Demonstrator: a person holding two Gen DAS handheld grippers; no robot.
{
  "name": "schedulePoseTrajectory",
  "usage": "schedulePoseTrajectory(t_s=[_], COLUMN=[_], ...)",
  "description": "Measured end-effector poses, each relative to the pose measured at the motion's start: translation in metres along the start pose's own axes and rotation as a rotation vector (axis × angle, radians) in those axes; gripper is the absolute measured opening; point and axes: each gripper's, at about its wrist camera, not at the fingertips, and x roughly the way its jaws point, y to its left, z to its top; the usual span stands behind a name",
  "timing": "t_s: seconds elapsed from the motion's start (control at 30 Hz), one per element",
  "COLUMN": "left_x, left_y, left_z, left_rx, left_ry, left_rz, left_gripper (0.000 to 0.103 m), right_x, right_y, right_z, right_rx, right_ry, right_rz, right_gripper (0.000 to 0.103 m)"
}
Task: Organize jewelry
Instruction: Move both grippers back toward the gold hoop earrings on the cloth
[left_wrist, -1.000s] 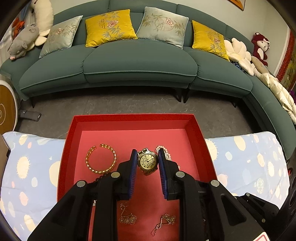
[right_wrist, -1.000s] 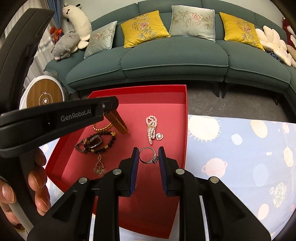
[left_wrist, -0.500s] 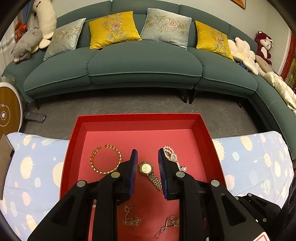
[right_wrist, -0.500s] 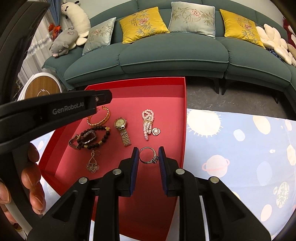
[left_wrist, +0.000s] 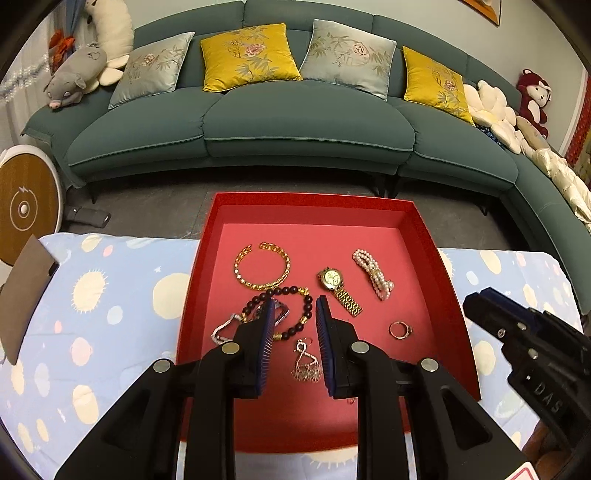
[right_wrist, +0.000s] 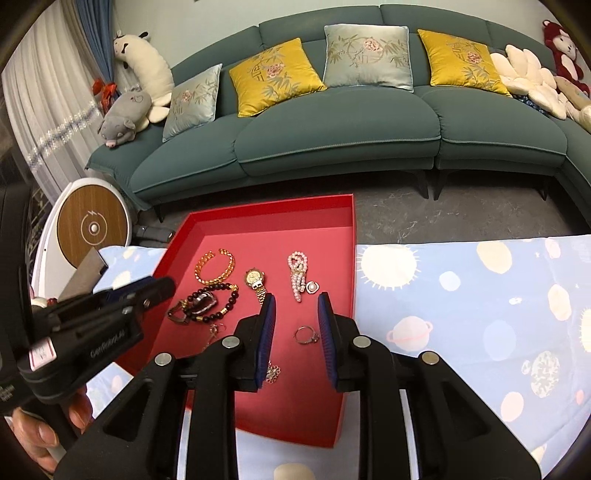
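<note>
With both sets of jaws parted and empty, the ring (right_wrist: 306, 335) lies flat just beyond the right gripper (right_wrist: 295, 314), nearer than the left gripper (left_wrist: 293, 314).

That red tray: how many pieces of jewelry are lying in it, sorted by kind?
In the red tray:
Bracelets: 4 (gold bangle, dark bead bracelet, pearl bracelet, silver bracelet)
Watches: 1 (gold watch)
Rings: 1 (ring)
Dangle earrings: 2 (one, one)
Total: 8
</note>
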Motion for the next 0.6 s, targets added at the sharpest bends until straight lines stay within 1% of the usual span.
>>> schedulePoseTrajectory(t_s=[0.13, 0.3, 0.43, 0.6], left_x=[-0.025, -0.055, -0.077, -0.097], left_y=[0.011, 0.016, 0.023, 0.023], left_z=[-0.018, -0.044, -0.064, -0.088], left_rx=[-0.013, -0.001, -0.037, -0.027], left_ry=[-0.007, -0.02, -0.023, -0.032], left_rz=[-0.012, 0.009, -0.013, 0.006], left_gripper=[0.02, 0.02, 0.02, 0.02], right_x=[-0.022, -0.046, -0.065, -0.085], right_y=[0.004, 0.006, 0.01, 0.016], right_z=[-0.004, -0.013, -0.029, -0.049], right_rx=[-0.013, -0.003, -0.001, 0.001], right_ry=[-0.002, -0.001, -0.007, -0.007], right_rz=[-0.008, -0.004, -0.007, -0.001], right_gripper=[0.024, 0.024, 0.024, 0.024])
